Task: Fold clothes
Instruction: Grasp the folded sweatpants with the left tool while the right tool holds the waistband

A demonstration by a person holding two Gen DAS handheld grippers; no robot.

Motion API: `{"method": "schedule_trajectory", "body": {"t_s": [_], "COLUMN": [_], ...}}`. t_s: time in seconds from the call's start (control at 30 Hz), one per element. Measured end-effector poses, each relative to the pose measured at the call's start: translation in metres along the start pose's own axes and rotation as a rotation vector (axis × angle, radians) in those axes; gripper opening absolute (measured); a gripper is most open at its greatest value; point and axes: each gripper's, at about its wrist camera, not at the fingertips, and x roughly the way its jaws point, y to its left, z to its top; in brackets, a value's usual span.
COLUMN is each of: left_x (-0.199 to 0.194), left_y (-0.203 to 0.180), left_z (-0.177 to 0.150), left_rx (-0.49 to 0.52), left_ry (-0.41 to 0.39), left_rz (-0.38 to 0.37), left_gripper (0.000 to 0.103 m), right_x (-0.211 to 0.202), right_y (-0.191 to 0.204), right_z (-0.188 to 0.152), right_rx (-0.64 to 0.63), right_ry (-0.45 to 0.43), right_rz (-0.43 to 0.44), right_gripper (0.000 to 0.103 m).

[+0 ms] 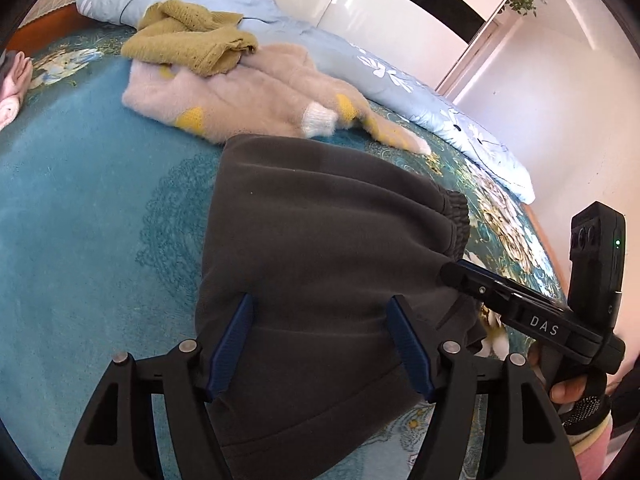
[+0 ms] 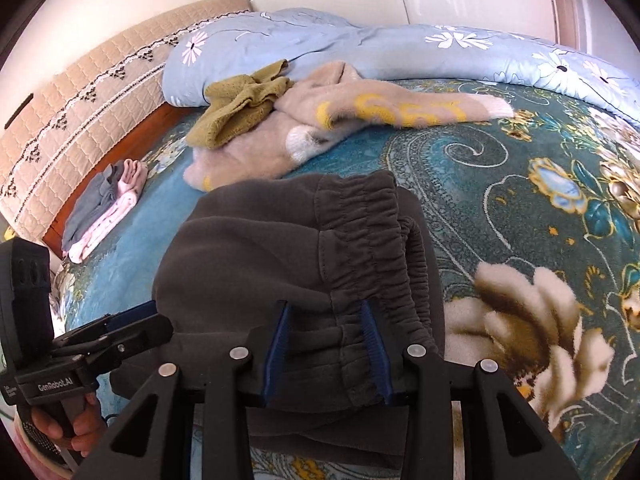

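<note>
Dark grey sweatpants (image 1: 320, 240) lie folded on the teal floral bedspread (image 1: 80, 220), the elastic waistband (image 2: 360, 232) toward the right. My left gripper (image 1: 320, 344) stands open, its blue pads (image 1: 232, 344) wide apart, with the trousers' near edge between them. My right gripper (image 2: 326, 352) is shut on the bunched waistband fabric; in the left wrist view the right gripper (image 1: 452, 272) meets the trousers' right edge. The left gripper (image 2: 140, 324) touches the trousers' left side in the right wrist view. A hand (image 2: 72, 424) holds its handle.
Behind the trousers lie a fluffy beige sweater (image 1: 248, 96) with yellow marks and an olive knit garment (image 1: 192, 36) on top of it. A light blue floral quilt (image 2: 360, 48) runs along the far side. Folded pink and grey clothes (image 2: 104, 208) sit by the padded headboard (image 2: 80, 92).
</note>
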Motion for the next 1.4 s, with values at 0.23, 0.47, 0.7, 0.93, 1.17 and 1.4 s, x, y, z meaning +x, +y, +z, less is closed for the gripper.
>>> {"method": "schedule_trajectory", "body": {"t_s": [0.23, 0.47, 0.7, 0.93, 1.17, 1.4], "left_x": [-0.026, -0.035, -0.006, 0.005, 0.009, 0.012], "left_y": [0.021, 0.065, 0.067, 0.064, 0.062, 0.061], "left_z": [0.001, 0.002, -0.002, 0.006, 0.007, 0.008], "left_rx": [-0.084, -0.251, -0.291, -0.304, -0.298, -0.283], "left_ry": [-0.049, -0.051, 0.039, 0.06, 0.062, 0.065], "left_rz": [-0.04, -0.066, -0.102, -0.157, -0.187, -0.235], "left_gripper": [0.07, 0.07, 0.07, 0.071, 0.071, 0.071], "right_x": [-0.026, -0.023, 0.006, 0.016, 0.022, 0.019], "right_y": [-0.022, -0.079, -0.109, -0.092, -0.082, -0.093], "right_z": [-0.002, -0.012, -0.021, -0.009, -0.006, -0.013], "right_rx": [0.124, 0.356, 0.589, 0.516, 0.442, 0.514], "right_ry": [-0.089, -0.083, -0.025, -0.005, 0.028, 0.016], "right_rz": [0.11, 0.137, 0.412, 0.391, 0.396, 0.551], "right_gripper": [0.041, 0.066, 0.082, 0.095, 0.096, 0.071]}}
